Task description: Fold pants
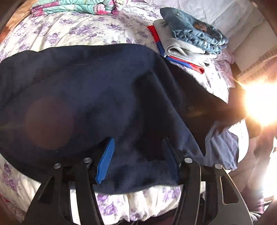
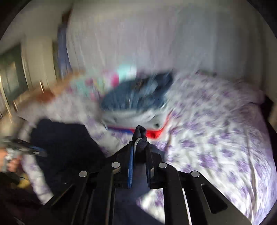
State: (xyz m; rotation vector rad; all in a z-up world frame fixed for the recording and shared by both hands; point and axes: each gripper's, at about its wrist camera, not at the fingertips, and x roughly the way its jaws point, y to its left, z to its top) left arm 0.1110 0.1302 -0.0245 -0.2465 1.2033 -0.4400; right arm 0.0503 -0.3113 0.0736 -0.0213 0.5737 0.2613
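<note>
**Navy pants spread on the floral bedspread, one end pinched and lifted**

The navy pants lie broad and dark across the floral bedspread, covering most of the near part of the bed. The left gripper hangs over the pants' near edge with its two fingers spread wide apart; the blue pad of one finger shows against the cloth, and navy fabric lies between the fingers, though nothing is pinched there.

The right gripper has its fingers pressed close together on a bunched bit of the navy pants, with a small knot of fabric sticking out past the fingertips. This view is heavily motion-blurred. From the pinched bit the navy cloth runs back and to the left over the bedspread.

Beyond the pants, toward the far side of the bed, stands a stack of folded clothes: blue jeans on top, a grey garment under them, and a red-and-blue garment at the bottom. The stack sits just beside the pants' far corner. Farther off on the bedspread lies a crumpled teal-and-pink blanket. Strong glare washes out the right of the left wrist view.
</note>
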